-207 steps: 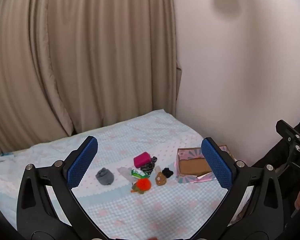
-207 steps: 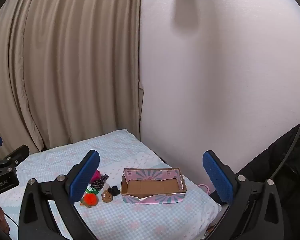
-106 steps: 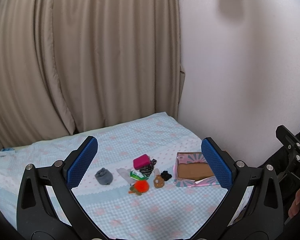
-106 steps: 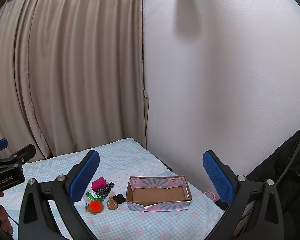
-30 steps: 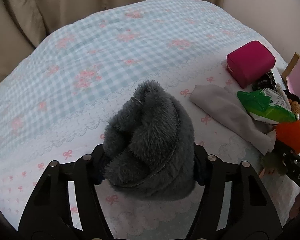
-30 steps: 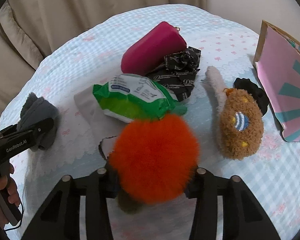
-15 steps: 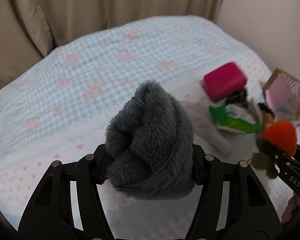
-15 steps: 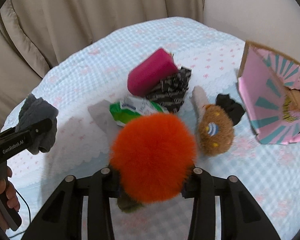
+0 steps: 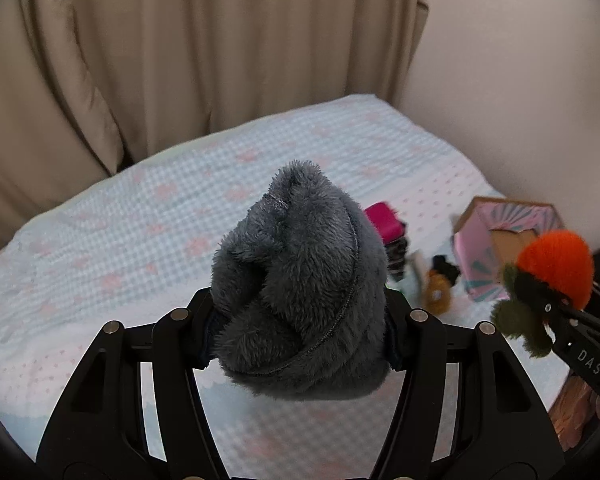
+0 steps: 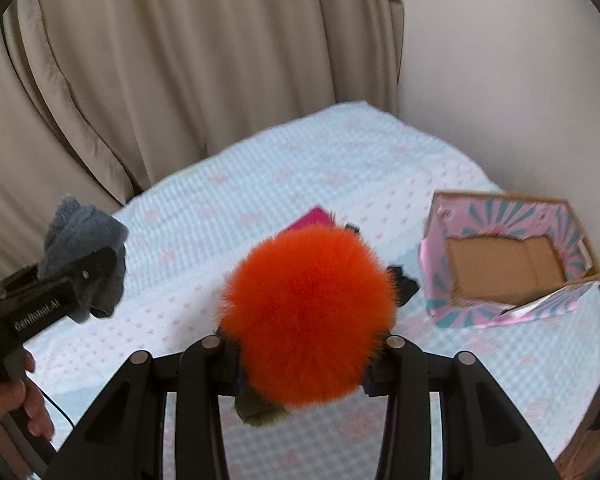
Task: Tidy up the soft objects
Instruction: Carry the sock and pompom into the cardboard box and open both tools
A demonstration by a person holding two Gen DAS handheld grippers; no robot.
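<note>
My left gripper is shut on a fluffy grey fabric bundle, held well above the bed; the grey bundle also shows at the left of the right wrist view. My right gripper is shut on an orange pom-pom toy with green leaves below, lifted over the bed; the orange toy hangs at the right in the left wrist view. An open pink patterned cardboard box lies to the right on the bed. A magenta pouch, a brown plush and a black scrunchie stay on the bedcover.
A pale blue checked bedcover with pink flowers covers the bed. Beige curtains hang behind, and a white wall stands to the right. A person's hand grips the left tool's handle. The bed's right edge lies beyond the box.
Both grippers have risen with their loads, so the bed and the remaining items look smaller and farther below. The box's open inside has come into view.
</note>
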